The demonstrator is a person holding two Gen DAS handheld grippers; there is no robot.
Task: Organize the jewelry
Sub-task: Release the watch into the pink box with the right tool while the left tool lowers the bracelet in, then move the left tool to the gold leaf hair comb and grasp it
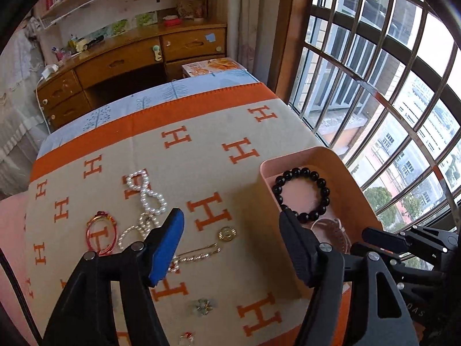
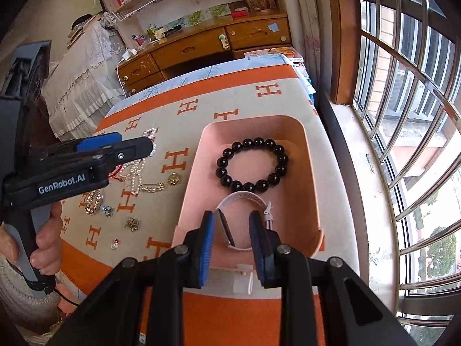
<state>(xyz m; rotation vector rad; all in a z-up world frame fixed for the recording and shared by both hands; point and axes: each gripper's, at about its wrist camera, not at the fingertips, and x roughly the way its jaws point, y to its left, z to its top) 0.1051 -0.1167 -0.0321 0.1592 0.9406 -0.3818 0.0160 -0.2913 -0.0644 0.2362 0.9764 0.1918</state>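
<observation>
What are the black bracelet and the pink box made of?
Black bracelet: round beads, glossy with bright window glints, so probably polished stone or glass. Pink box: smooth, matte, thin rounded walls, most likely plastic.

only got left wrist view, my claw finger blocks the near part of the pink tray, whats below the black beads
Observer: A white-strapped watch lies in the pink tray, just nearer than the bead bracelet.
Operator: right claw holding it
Observer: No, the right claw is open above it, jaws apart.
Operator: anything under my claw i cant see
Observer: Yes, a gold chain piece lies on the blanket, below the left claw.
</observation>
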